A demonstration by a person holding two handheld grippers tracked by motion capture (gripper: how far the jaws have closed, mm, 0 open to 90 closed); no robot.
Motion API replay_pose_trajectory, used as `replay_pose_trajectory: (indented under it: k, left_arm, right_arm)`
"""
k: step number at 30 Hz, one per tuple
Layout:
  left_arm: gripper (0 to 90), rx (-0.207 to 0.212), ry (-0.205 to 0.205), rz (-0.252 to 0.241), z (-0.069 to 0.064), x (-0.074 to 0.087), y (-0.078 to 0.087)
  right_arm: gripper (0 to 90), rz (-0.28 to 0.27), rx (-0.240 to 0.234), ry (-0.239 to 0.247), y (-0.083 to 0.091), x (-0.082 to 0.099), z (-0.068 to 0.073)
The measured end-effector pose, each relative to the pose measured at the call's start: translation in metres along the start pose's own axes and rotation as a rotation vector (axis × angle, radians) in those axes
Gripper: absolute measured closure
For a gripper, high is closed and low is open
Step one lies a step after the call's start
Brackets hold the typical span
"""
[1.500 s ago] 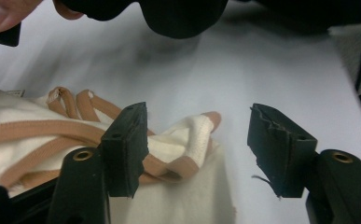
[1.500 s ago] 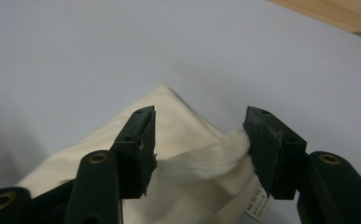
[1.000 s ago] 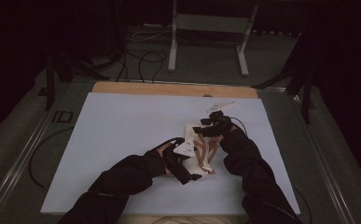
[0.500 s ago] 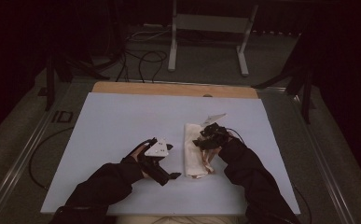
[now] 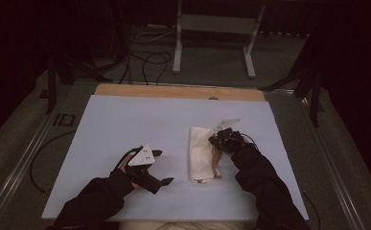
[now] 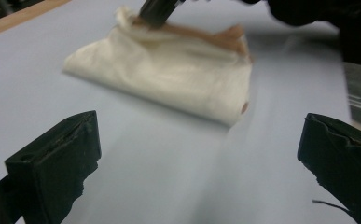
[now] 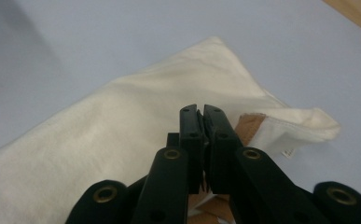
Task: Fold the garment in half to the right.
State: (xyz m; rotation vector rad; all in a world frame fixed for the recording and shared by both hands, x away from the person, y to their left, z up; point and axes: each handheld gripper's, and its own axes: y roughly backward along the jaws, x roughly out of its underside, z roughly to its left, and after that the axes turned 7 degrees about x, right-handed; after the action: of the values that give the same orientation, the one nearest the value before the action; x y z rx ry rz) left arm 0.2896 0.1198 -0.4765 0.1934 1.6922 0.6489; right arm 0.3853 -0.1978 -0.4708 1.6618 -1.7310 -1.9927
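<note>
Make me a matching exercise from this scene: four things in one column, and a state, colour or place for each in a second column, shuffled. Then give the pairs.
1. left gripper
2. right gripper
3. folded cloth
4. wooden strip

a. cream, with brown straps
b. jaws wide apart, off the cloth
c. along the table's far edge
d. jaws shut over the cloth

Pairs: 1-b, 2-d, 3-a, 4-c

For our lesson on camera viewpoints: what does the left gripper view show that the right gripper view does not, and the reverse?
Left gripper view: the left gripper, jaws wide open, short of the folded cloth, with the right gripper tip at its far edge. Right gripper view: that gripper close up, jaws shut over the cloth. Both: cream cloth, brown strap, pale table.
</note>
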Motion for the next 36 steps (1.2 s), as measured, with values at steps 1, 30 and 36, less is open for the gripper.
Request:
replay_pose_trajectory:
  k: [1, 30, 36]
  left_arm:
    - [0.4, 0.0, 0.014, -0.001, -0.001, 0.003, 0.001]
    - [0.4, -0.127, 0.106, -0.068, -0.001, 0.044, 0.034]
    - [0.4, -0.136, 0.108, -0.074, -0.001, 0.046, 0.036]
  right_arm:
    - [87.5, -0.008, 0.002, -0.008, 0.002, 0.002, -0.002]
    - [86.6, 0.023, 0.078, -0.202, 0.018, 0.069, -0.024]
    - [87.2, 0.045, 0.099, -0.226, 0.019, 0.077, -0.025]
